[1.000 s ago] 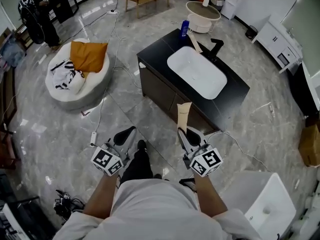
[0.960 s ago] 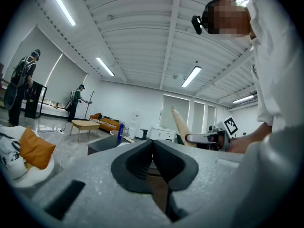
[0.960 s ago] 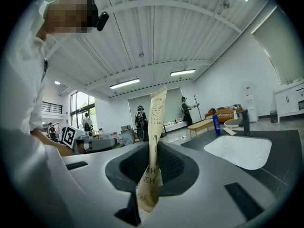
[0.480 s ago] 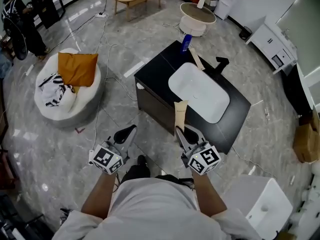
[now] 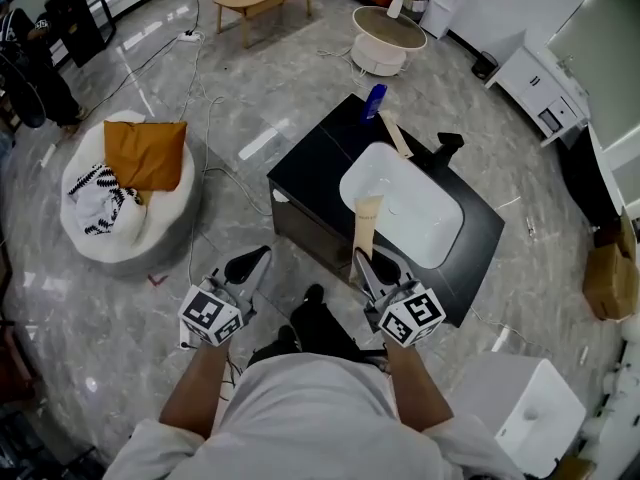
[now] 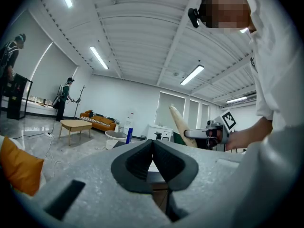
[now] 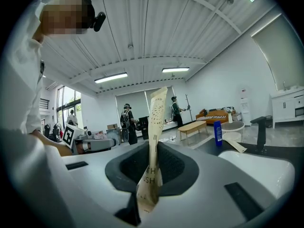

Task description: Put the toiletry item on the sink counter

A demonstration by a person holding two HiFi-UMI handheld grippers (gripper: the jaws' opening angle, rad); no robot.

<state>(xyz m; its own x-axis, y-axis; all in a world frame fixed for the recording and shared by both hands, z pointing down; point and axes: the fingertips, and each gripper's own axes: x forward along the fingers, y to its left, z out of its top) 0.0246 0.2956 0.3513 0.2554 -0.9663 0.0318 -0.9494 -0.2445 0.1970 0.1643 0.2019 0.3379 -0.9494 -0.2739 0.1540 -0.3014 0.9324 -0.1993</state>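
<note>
Right claw [image 5: 369, 265] clamped on toothbrush packet [image 5: 367, 224]

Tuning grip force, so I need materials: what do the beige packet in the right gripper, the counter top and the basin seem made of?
Beige packet: matte, creased and thin with dark print, likely kraft paper or thin card.
Counter top: flat black with a soft sheen, stone or laminate, unclear which.
Basin: smooth glossy white, probably ceramic.

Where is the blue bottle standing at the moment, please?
In the head view the blue bottle stands on the far corner of the black counter, beyond the white basin, just beside a tan packet lying flat there.
</note>
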